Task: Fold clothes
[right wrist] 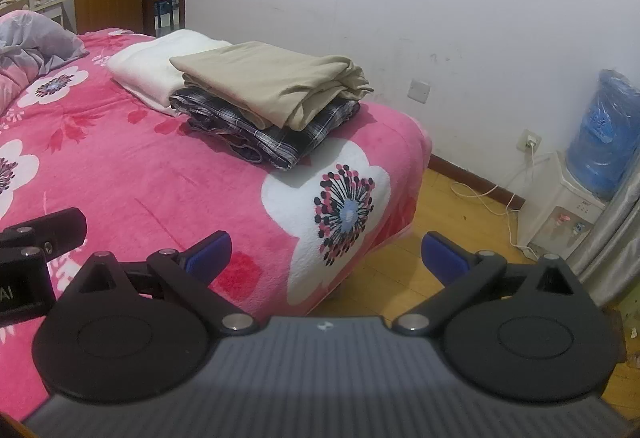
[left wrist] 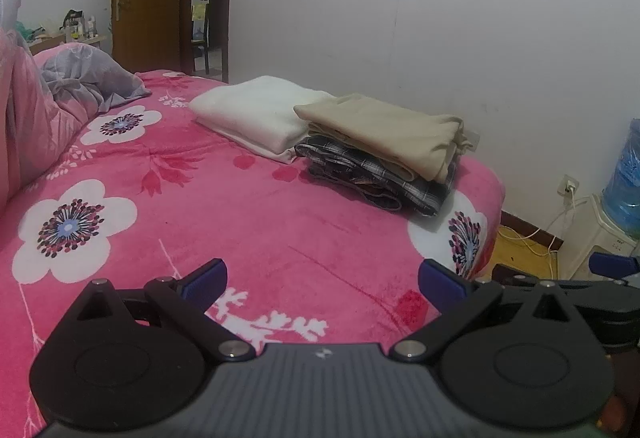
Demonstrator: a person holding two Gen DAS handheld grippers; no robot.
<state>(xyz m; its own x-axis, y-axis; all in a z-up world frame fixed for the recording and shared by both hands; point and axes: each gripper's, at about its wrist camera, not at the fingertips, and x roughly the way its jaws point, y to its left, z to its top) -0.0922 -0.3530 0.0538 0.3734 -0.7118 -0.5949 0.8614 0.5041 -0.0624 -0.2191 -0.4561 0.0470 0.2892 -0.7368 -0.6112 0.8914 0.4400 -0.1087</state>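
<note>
You are facing a bed [left wrist: 240,222] that is wearing a pink flowered blanket. At about 1 o'clock from your left gripper [left wrist: 322,280], a folded white garment [left wrist: 252,114] is lying beside a beige garment [left wrist: 384,134] that is sitting on a plaid one [left wrist: 360,174]. Your right gripper [right wrist: 326,252] is hovering over the bed's corner. Both sets of jaws are standing spread, gripping nothing.

The bed blanket [right wrist: 140,174] is hot pink with white flowers. At about 11 o'clock lie a beige folded garment [right wrist: 268,82] atop a dark plaid one [right wrist: 272,138], beside a cream one [right wrist: 152,70]. Gripper fingertips [right wrist: 210,252] are blue; at 2 o'clock, the water bottle [right wrist: 604,142] is blue.
</note>
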